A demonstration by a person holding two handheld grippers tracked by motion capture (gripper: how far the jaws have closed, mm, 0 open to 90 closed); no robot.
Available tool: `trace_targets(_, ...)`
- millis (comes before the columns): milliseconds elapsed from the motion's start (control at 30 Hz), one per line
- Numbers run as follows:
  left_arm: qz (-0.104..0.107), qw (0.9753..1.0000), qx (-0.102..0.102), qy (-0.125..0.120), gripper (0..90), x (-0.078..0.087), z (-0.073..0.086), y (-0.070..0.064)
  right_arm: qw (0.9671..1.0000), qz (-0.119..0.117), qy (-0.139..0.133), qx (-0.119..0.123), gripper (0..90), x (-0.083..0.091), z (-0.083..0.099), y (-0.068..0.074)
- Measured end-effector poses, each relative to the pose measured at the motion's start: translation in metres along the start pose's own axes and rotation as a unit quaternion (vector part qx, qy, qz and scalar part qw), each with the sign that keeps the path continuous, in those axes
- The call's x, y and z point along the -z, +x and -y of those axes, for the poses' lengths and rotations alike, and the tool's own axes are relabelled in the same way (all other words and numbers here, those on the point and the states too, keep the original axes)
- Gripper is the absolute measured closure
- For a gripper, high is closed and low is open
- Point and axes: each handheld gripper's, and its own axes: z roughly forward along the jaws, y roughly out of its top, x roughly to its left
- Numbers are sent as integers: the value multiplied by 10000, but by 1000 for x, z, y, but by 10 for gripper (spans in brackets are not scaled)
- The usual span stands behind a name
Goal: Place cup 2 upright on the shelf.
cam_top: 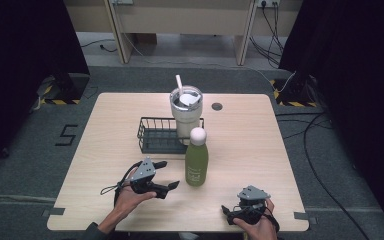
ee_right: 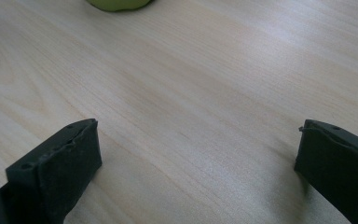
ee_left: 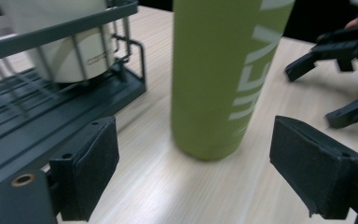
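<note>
The green bottle (cam_top: 196,164) stands upright near the middle of the bench (cam_top: 105,130), just at 5 o'clock of the wire basket (cam_top: 150,134) and apart from it. The left gripper (cam_top: 166,175) sits just at 9 o'clock of the bottle, its jaws spread wide and aimed at the lower body; in the left gripper view the bottle (ee_left: 223,74) stands between and beyond the two black pads, not yet touched. The right gripper (cam_top: 230,211) rests low near the bench's near edge, at about 4 o'clock of the bottle and well apart from it, jaws likewise spread over bare wood.

The bottle is a straight, smooth cylinder with a matte lime coat, pale lettering down its side and a rounded white cap (cam_top: 197,134). It looks like painted metal: stiff, unlikely to dent or give under the pads, probably slick. Whether it is full cannot be told, so it may be heavier than it looks. Being tall on a narrow base, it would tip if pushed high up. The best hold is likely across the lower half of the body, pads square on opposite sides.

The basket is dark coated wire with a slatted floor, rigid and open. Inside it, at its 3 o'clock end, stands a cream tumbler (cam_top: 186,112) with a lid and a white straw (cam_top: 179,82). The bench top is pale wood-grain laminate, smooth and slightly glossy.
</note>
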Motion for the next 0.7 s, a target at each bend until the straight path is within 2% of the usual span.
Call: trace_targets(700, 228, 9994, -246, -40, 158, -36, -13, -11, 10000, 5, 0, -4, 3, 0, 0, 0)
